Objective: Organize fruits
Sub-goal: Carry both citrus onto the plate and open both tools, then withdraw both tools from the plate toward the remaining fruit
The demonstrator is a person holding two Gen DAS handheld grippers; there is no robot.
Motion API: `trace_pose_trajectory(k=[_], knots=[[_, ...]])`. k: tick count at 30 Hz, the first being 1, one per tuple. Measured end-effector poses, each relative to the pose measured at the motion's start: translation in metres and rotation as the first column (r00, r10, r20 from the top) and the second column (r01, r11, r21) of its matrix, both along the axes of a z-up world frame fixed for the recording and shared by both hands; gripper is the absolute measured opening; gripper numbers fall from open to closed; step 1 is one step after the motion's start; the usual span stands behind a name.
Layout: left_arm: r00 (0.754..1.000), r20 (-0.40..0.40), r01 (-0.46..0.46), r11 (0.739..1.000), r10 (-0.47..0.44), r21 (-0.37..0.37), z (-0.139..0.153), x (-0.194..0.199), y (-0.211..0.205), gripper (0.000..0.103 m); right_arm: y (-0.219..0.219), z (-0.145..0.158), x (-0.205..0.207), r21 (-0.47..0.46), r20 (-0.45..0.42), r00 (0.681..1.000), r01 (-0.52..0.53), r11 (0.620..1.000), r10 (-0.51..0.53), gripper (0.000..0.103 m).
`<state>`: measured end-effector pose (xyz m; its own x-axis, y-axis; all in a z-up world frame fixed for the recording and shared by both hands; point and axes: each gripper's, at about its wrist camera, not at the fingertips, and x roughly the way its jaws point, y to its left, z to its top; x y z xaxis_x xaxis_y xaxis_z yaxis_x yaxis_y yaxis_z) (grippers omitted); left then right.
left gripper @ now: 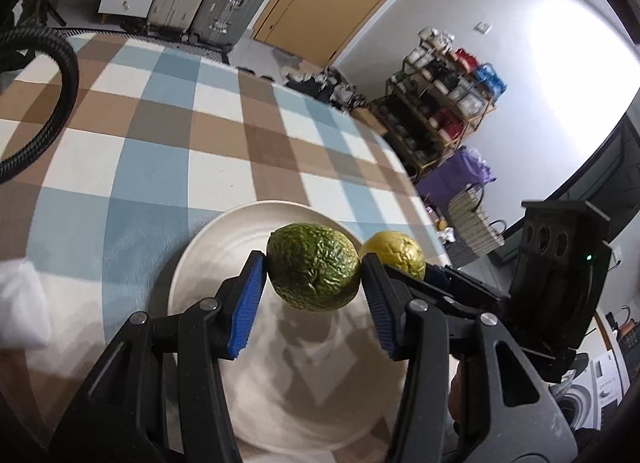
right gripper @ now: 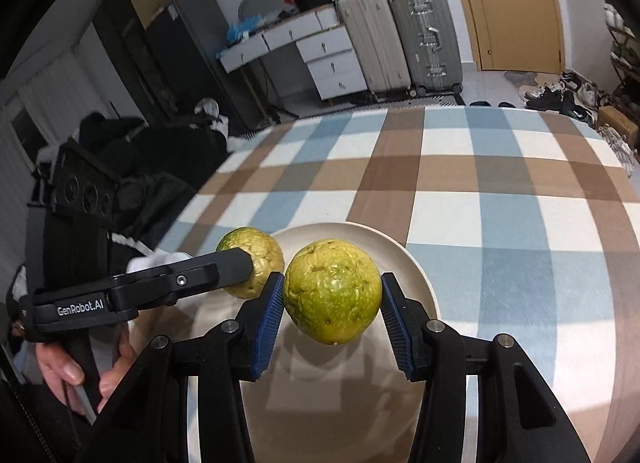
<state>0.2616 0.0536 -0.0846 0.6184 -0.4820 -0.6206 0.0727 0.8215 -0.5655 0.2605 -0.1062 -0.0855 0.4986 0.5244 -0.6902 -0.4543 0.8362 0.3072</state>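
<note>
A: 2 fruits, 2 grippers, 1 plate. In the left wrist view the left gripper has its blue pads closed against a dark green wrinkled fruit at lower centre of the frame, held above the white plate.

B: And the second fruit?

A: In that same view a yellow-green fruit peeks out just right of the dark one, behind the left gripper's right finger. The right gripper's finger reaches in from the lower right toward it.

B: What does the right wrist view show?

A: There the right gripper has its jaws closed partway onto the yellow-green fruit, pads touching both its sides, at lower centre over the plate. Left of it the dark green wrinkled fruit sits in the left gripper, whose black finger crosses in front of it. From this side it looks paler, more yellow.

B: Do the fruits touch?

A: They are just beside each other; I cannot tell whether they meet.

B: Anything else?

A: A hand at the lower left grips the left gripper's handle. The plate rests on a checked cloth of blue, brown and white. A black braided cable curves along the left edge of the left wrist view.
</note>
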Motion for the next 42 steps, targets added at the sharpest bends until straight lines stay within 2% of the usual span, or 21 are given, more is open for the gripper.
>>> trace_pose_trajectory(k=[7,15,17,19,21,22,26,31,33,37,42], knots=[[0.999,-0.039,-0.011,1.000,0.011,-0.011,-0.021,0.027,0.007,0.046,0.018,-0.019,0.016,-0.079,0.006,0.999,-0.039,0.996,0.040,0.049],[0.998,-0.068,-0.005,1.000,0.003,-0.021,-0.034,0.043,0.007,0.047,0.021,-0.027,0.026,-0.128,0.013,1.000,0.004,0.992,-0.002,0.051],[0.997,-0.075,-0.007,1.000,0.005,-0.023,-0.034,0.044,0.007,0.051,0.018,-0.025,0.025,-0.113,0.026,1.000,0.015,0.994,-0.012,0.063],[0.997,-0.076,-0.020,1.000,0.018,-0.019,-0.031,0.041,0.006,0.071,0.015,-0.018,0.020,-0.087,0.044,0.999,0.019,0.996,-0.015,0.076],[0.998,-0.061,-0.031,0.999,0.029,-0.030,-0.026,0.036,0.007,0.081,0.010,-0.006,0.009,-0.084,0.095,0.995,0.038,0.996,-0.030,0.084],[0.998,-0.049,-0.039,0.999,0.038,-0.024,-0.021,0.033,0.007,0.082,0.008,0.000,0.003,-0.083,0.114,0.993,0.039,0.996,-0.029,0.087],[0.999,-0.028,-0.044,0.999,0.044,0.008,-0.005,0.017,0.004,0.082,-0.006,0.023,-0.028,-0.057,0.182,0.982,0.052,0.997,-0.041,0.096],[0.998,0.007,-0.056,0.996,0.056,0.075,0.019,-0.017,-0.005,0.085,-0.026,0.047,-0.073,-0.048,0.259,0.962,0.104,0.993,-0.088,0.098],[0.997,0.038,-0.067,0.989,0.063,0.129,0.031,-0.034,-0.012,0.087,-0.035,0.055,-0.092,-0.030,0.283,0.953,0.124,0.992,-0.111,0.100],[0.992,0.111,-0.091,0.970,0.068,0.224,0.054,-0.072,-0.025,0.100,-0.052,0.069,-0.133,-0.007,0.342,0.927,0.167,0.986,-0.154,0.102],[0.982,0.183,-0.107,0.943,0.050,0.316,0.078,-0.119,-0.043,0.102,-0.067,0.084,-0.181,0.038,0.414,0.886,0.211,0.977,-0.207,0.103]])
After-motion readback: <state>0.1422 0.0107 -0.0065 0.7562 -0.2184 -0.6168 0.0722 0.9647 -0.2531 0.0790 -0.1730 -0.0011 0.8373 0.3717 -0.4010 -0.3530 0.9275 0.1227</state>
